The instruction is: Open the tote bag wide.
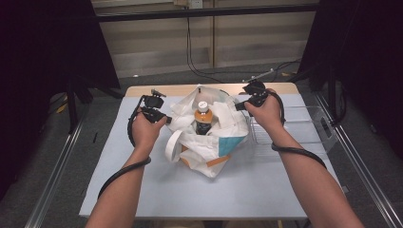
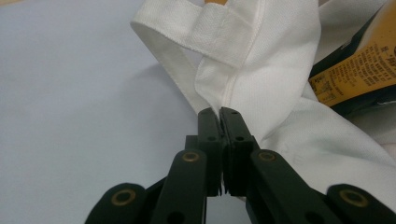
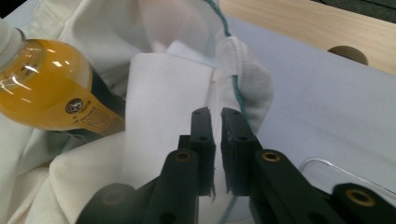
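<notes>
Gripping the white cloth bag (image 1: 209,142) at opposite edges of its mouth, both tools are engaged at the middle of the desk (image 1: 142,190); the left tool (image 1: 159,116) has its jaws pressed together on the bag's left rim, and the left gripper view confirms the fabric pinched at the seam just below the looped handle strap (image 2: 177,37); the right tool (image 1: 243,105) stands at the bag's right rim, and the right gripper view shows its jaws nearly together with a thin fold of the white cloth (image 3: 163,116) caught between them beside a teal-stitched edge; the bag sits on the pale blue sheet covering the desk, its mouth held apart between the two tools; a bottle (image 1: 203,118) of orange drink with a white cap stands upright inside the bag, roughly midway between the tools; the bag carries a teal panel and an orange stripe on its near side; a clear plastic tray (image 1: 304,128) lies on the desk just right of the bag, under the right wrist.
</notes>
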A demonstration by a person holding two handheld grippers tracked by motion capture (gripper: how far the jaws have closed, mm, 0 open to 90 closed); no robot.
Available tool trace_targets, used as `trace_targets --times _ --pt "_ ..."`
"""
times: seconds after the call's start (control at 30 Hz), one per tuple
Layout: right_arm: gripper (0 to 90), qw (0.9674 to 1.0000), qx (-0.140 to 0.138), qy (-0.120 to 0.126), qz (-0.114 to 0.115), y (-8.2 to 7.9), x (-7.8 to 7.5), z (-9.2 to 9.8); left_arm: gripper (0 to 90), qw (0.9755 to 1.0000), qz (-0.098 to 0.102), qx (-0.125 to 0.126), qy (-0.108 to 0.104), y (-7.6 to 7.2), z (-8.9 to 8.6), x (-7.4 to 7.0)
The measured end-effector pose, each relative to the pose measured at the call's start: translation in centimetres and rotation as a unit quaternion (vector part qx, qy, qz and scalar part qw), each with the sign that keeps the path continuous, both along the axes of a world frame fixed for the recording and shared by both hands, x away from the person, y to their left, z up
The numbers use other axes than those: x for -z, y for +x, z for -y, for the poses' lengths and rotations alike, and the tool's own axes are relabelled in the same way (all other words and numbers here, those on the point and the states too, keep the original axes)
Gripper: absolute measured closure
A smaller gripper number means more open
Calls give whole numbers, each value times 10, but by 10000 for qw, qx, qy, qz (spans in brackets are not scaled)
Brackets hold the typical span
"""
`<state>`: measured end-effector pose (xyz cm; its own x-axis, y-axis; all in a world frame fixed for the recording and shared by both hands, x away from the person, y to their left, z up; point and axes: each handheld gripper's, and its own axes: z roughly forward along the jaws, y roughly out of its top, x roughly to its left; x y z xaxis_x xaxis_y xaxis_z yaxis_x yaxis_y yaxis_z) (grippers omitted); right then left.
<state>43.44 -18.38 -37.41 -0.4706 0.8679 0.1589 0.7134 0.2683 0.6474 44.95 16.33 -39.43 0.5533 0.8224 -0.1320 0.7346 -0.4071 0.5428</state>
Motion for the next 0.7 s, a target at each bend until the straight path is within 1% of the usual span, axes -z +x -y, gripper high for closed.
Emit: trace_targets --times 0.07,0.1,0.17,0.23,0.27,0.37,0.5,0.57,0.7 --pt "865 10000 -49 44 27 0 1 -3 877 10000 -20 -5 -12 0 1 -1" --pt "865 9999 -84 57 37 0 2 -4 877 10000 -20 18 33 1 0 -1" --pt "887 9999 -83 22 86 0 3 -8 877 10000 -1 46 28 2 0 -2" --pt "889 9998 -173 -29 108 1 5 -11 876 10000 -22 57 37 2 1 -2" --pt "891 9998 -152 -47 144 1 6 -13 876 10000 -24 58 48 2 1 -2" --pt "899 9997 -215 -58 133 2 8 -16 875 10000 -53 38 47 2 1 -3" --pt "900 9996 -221 -71 133 3 12 -20 875 10000 -20 31 3 3 1 -1" --pt "900 9996 -191 -78 167 3 13 -21 876 10000 -54 43 27 3 1 -1" --pt "900 9995 -274 -63 148 4 14 -23 876 9999 -52 91 53 4 1 1"
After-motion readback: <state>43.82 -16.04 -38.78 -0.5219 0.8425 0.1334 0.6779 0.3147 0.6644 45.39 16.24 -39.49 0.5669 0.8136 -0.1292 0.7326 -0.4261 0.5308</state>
